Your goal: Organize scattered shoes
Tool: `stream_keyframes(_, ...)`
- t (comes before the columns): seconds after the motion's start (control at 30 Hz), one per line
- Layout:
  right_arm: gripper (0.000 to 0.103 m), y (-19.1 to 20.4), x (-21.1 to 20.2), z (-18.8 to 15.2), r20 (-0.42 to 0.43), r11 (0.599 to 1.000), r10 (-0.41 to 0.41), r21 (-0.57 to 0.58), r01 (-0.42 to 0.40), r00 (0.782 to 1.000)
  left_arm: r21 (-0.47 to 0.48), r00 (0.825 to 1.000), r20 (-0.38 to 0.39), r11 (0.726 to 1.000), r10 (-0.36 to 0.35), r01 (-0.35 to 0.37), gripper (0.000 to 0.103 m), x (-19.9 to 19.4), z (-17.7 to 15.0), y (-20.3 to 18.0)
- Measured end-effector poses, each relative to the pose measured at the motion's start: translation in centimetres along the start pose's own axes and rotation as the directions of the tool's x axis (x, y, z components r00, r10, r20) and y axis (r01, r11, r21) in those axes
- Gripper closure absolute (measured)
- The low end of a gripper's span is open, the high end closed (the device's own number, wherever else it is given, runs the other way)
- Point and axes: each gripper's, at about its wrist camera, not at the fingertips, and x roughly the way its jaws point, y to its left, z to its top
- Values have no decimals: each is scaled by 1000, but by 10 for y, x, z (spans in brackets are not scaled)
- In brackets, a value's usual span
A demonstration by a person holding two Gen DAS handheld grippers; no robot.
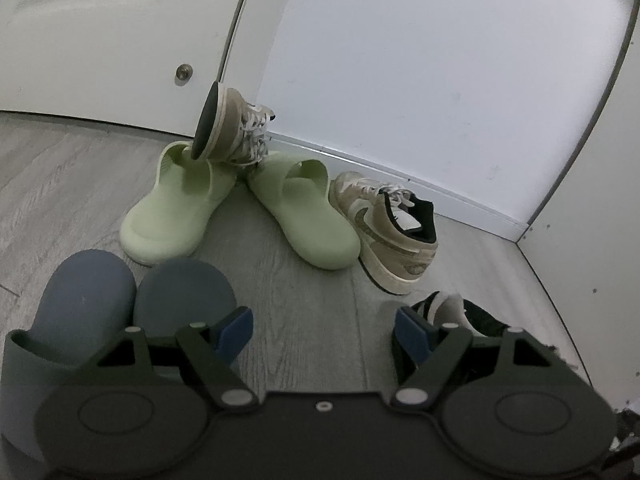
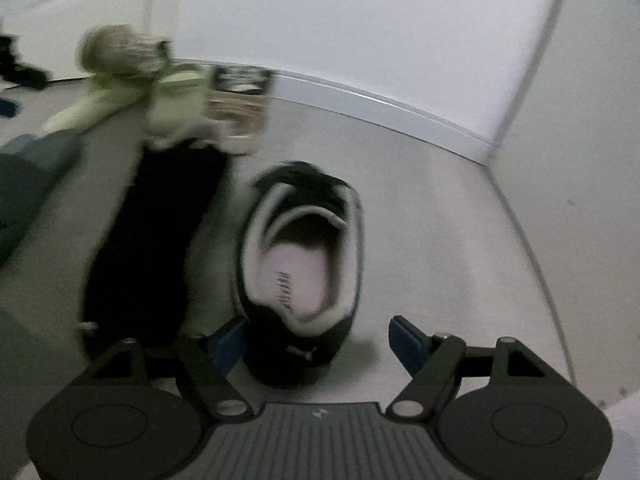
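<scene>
A: Two grippers in view, both with jaws spread. Left gripper [image 1: 324, 332] hangs over bare floor [image 1: 304, 288], nothing between the pads.

B: Right one?

A: Right gripper [image 2: 318, 342] is wide too, last reading barely changing. Black shoe [image 2: 304, 276] sits upright on the floor, heel toward the camera, partly between the fingers. Left pad [image 2: 230, 344] is at the heel's side; contact can't be judged. Right pad [image 2: 406, 340] is clear of it. Not pinched.

B: Where's the rest?

A: Second black shoe [image 2: 156, 248] lies just left of the first, roughly parallel, blurred. Left wrist view is sharper: two green slides [image 1: 240, 208] in the middle, toes toward the camera, heels angled in toward each other. One tan sneaker [image 1: 232, 128] is tipped up on its side, sole facing left, resting on the slides' heels. Other tan sneaker [image 1: 388, 224] stands upright just right of the right slide, touching or nearly so.

B: Blue ones?

A: Pair of blue slides [image 1: 136, 296] side by side at lower left, touching, toes pointing away from the camera, partly under the left gripper's body.

B: Surroundings?

A: Wall [image 1: 440, 60] behind the pile, door [image 1: 120, 40] with a round fitting to the left, another wall closing the corner on the right.
</scene>
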Motion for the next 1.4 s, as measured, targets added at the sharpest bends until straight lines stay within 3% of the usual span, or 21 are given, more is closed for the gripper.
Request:
stream_keyframes(0.17, 25, -31, 29, 7, 12, 988, -124, 90, 123, 992, -5, 1000, -22, 1000, -10, 10, 24, 6, -3, -2)
stream_keyframes(0.3, 25, -49, 78, 25, 50, 955, -226, 210, 211, 973, 10, 1000, -26, 1000, -12, 13, 24, 6, -3, -5)
stream_keyframes(0.43, 25, -64, 111, 43, 44, 898, -237, 391, 201, 971, 29, 1000, -24, 1000, 0, 0, 24, 6, -3, -7)
stream_keyframes(0.53, 25, -76, 124, 55, -6, 793, -233, 577, 194, 972, 17, 1000, -24, 1000, 7, -7, 24, 8, -3, -5)
stream_keyframes(0.6, 25, -75, 116, 58, -30, 683, -219, 709, 175, 975, 8, 1000, -30, 1000, 7, -7, 24, 10, -3, -4)
stream_keyframes(0.7, 25, -58, 98, 54, 33, 618, -178, 781, 86, 984, 4, 999, -43, 1000, 0, 0, 24, 16, -3, -5)
stream_keyframes(0.73, 25, -54, 96, 53, 45, 621, -166, 781, 69, 985, 6, 999, -45, 1000, -2, 3, 24, 16, -3, -6)
stream_keyframes(0.83, 25, -19, 103, 67, 85, 752, -64, 660, -8, 994, 14, 999, -48, 1000, -12, 13, 24, 19, -4, -9)
stream_keyframes(0.9, 26, -10, 110, 72, 90, 780, -40, 625, -25, 995, 19, 999, -51, 1000, -15, 16, 24, 19, -5, -10)
stream_keyframes(0.93, 26, -10, 113, 73, 93, 779, -27, 625, -37, 995, 21, 998, -53, 1000, -15, 16, 24, 19, -5, -10)
stream_keyframes(1.07, 27, -18, 128, 77, 118, 709, 35, 697, -108, 992, 18, 998, -60, 1000, -11, 12, 24, 19, -5, -7)
stream_keyframes(1.27, 27, -37, 156, 87, 129, 713, -14, 697, -81, 992, 11, 998, -58, 1000, -5, 6, 24, 19, -5, -4)
stream_keyframes(1.4, 25, -45, 164, 103, 124, 710, -3, 699, -85, 992, -1, 998, -63, 1000, 2, -2, 24, 21, -6, -1)
